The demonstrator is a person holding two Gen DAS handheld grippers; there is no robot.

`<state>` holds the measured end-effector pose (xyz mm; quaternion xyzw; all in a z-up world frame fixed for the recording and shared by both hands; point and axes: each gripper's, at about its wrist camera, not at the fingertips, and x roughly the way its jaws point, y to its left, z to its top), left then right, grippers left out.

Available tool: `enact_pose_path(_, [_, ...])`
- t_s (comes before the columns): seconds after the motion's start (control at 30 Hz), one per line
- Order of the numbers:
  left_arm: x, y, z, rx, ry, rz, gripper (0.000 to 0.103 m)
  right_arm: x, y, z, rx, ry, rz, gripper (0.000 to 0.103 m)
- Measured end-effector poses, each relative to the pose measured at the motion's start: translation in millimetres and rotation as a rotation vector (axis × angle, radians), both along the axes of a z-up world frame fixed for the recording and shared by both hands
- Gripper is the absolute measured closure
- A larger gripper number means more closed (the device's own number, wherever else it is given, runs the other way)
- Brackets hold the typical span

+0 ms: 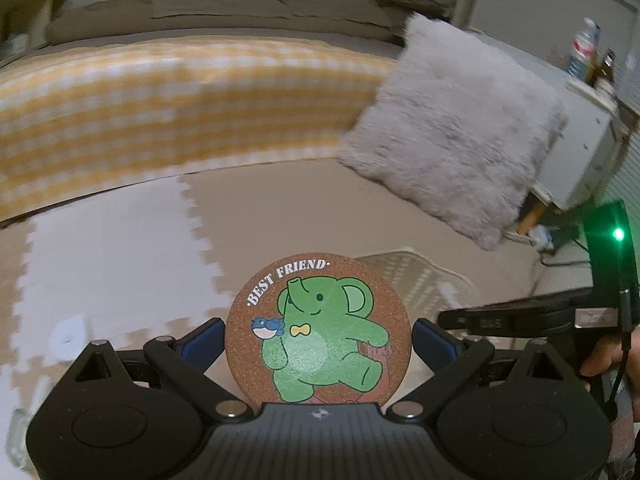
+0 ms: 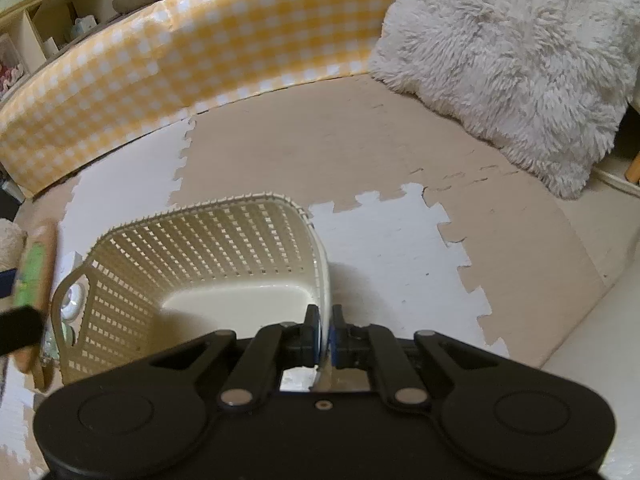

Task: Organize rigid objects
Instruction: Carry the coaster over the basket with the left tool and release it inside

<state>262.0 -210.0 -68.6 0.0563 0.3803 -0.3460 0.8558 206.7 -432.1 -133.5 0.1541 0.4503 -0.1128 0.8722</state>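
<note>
My left gripper is shut on a round cork coaster printed with a green elephant and the words BEST FRIEND, its blue pads pressing the coaster's two edges. It is held up above the floor mat. In the right wrist view the same coaster shows edge-on at the far left, beside the basket. My right gripper is shut on the near right rim of a cream lattice basket that stands on the mat. The basket's floor looks bare. The basket's rim peeks out behind the coaster in the left wrist view.
Beige and white foam puzzle mats cover the floor. A yellow gingham panel runs along the back. A fluffy grey cushion leans at the right. A small round white item lies behind the basket's left handle. The right-hand device with a green light shows at right.
</note>
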Motion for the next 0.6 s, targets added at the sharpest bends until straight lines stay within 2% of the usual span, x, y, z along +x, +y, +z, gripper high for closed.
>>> enact_pose_path(0.3, [-9.8, -55.7, -30.1, 0.06, 0.004, -0.103, 0.005, -0.4, -5.3, -0.8, 0.056, 0.0, -0.023, 0.097])
enact_pose_path(0.6, [-2.4, -66.5, -54.0, 0.066, 0.054, -0.093, 0.005, -3.0, -14.5, 7.6, 0.116, -0.04, -0.071, 0.095])
